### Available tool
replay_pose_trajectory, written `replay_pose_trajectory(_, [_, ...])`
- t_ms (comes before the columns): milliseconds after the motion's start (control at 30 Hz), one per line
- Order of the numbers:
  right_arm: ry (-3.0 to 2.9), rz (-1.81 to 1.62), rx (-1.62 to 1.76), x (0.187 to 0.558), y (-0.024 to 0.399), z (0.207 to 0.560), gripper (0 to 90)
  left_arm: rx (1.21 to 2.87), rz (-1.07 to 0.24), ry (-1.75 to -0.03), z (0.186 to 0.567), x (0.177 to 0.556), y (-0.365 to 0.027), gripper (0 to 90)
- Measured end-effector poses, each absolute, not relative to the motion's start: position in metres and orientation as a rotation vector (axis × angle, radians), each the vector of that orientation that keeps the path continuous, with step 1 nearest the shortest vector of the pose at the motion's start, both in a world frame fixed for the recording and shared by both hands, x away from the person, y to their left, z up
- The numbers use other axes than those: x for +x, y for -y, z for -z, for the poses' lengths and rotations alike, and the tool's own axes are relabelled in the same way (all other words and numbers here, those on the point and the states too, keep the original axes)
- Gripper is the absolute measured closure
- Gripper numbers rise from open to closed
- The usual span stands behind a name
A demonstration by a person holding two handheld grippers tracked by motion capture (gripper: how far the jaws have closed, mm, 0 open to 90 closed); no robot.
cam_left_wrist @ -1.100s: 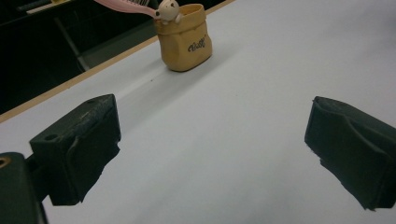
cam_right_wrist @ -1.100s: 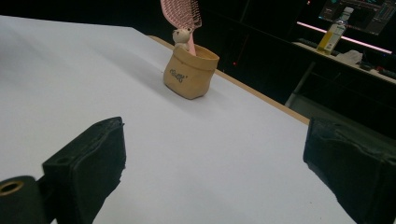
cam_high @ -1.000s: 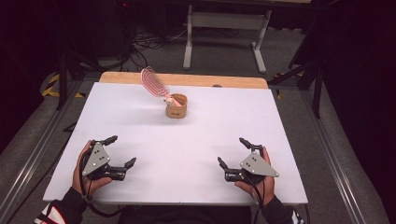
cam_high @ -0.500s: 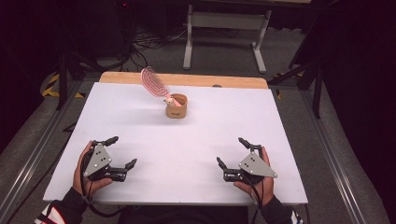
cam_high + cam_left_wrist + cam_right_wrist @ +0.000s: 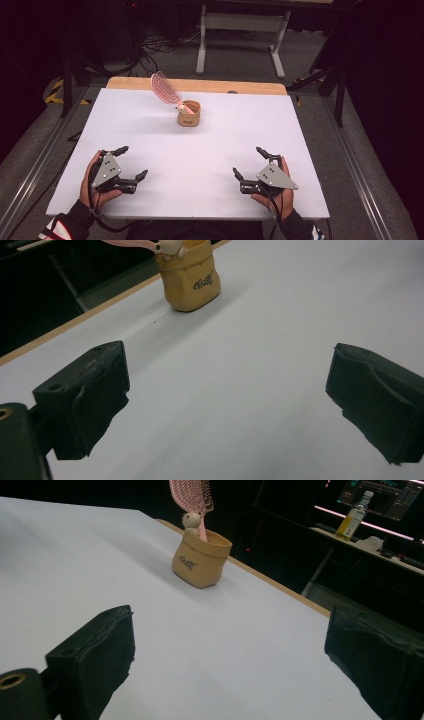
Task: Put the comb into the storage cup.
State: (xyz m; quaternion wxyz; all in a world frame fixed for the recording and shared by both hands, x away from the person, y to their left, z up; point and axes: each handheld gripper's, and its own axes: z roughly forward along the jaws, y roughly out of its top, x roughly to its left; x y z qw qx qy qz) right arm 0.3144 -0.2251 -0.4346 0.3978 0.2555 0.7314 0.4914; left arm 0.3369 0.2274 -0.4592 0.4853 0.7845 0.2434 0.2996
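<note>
Overhead, the high view looks down on a white table (image 5: pixel 210 150) with a wooden strip along its far edge. A small tan pot (image 5: pixel 189 115) stands on the far half of the table, a little left of the middle. A pink brush (image 5: pixel 163 88) sticks out of the pot and leans up and away to the left, its ribbed head over the table's far edge. The left gripper (image 5: pixel 131 164) lies near the front left corner, held in a hand, its jaws spread wide with nothing between them. The right gripper (image 5: pixel 249 162) sits near the front right, likewise held in a hand, jaws apart and empty. Both are well apart from the pot, one to each side of it.

Next, the left gripper view looks along two black jaws that stand far apart over bare white table. The pot (image 5: pixel 191 275) stands upright at the top, left of centre, with small lettering on its side and a small pale figure (image 5: pixel 169 246) at its rim. The brush handle (image 5: pixel 131 243) runs off the upper edge.

Lastly, the right gripper view shows its own jaws just as widely parted above the table. The pot (image 5: pixel 201 559) stands well ahead, near the far edge, and the brush (image 5: pixel 192 496) rises from it, its head cut by the top edge. A bottle (image 5: pixel 353 515) stands on a dark shelf in the background.
</note>
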Motion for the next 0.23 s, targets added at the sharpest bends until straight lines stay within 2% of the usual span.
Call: replay_pose_trajectory(233, [-1.847, -1.245, 0.657, 0.3149, 0.2263, 0.4348, 6.6, 1.913, -0.720, -0.590, 0.4590, 0.3375, -0.2263, 4.8])
